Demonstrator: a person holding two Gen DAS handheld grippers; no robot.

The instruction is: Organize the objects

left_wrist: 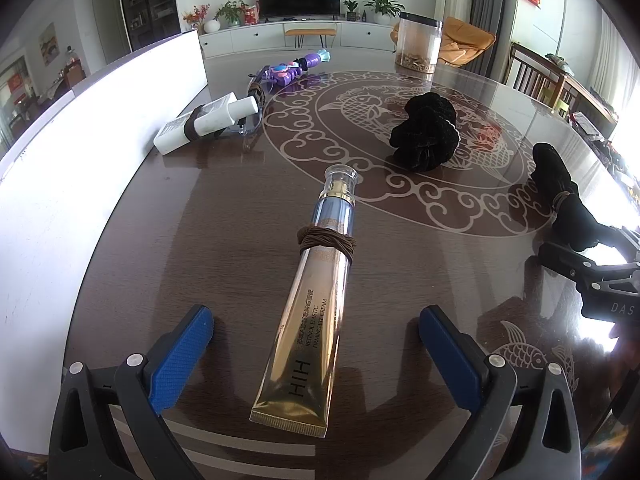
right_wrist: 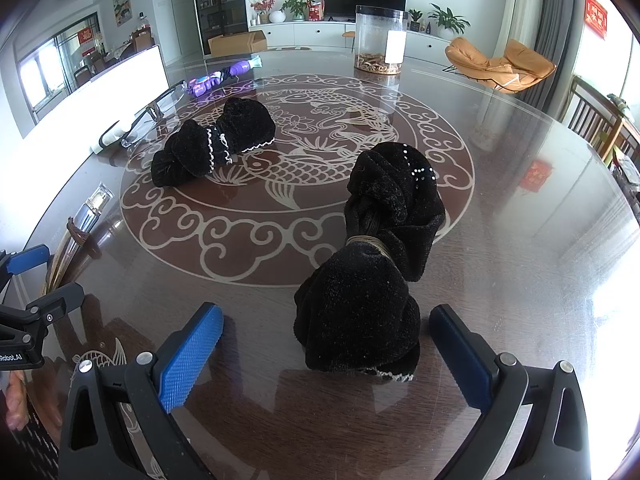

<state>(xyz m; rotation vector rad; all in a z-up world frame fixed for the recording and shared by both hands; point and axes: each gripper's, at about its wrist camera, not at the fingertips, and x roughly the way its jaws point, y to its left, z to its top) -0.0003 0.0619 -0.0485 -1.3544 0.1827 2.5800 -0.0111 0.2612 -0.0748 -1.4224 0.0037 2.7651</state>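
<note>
Apparently early | left gripper [left_wrist: 316,340] spread astride gold cream tube [left_wrist: 308,320], frame centre | right gripper [right_wrist: 326,340] spread astride black velvet bundle [right_wrist: 372,268] | neither lifted; both still to place.

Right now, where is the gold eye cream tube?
In the left wrist view, the gold eye cream tube lies flat on the table, between the open jaws of the left gripper, its cap pointing toward the fish medallion.
</note>
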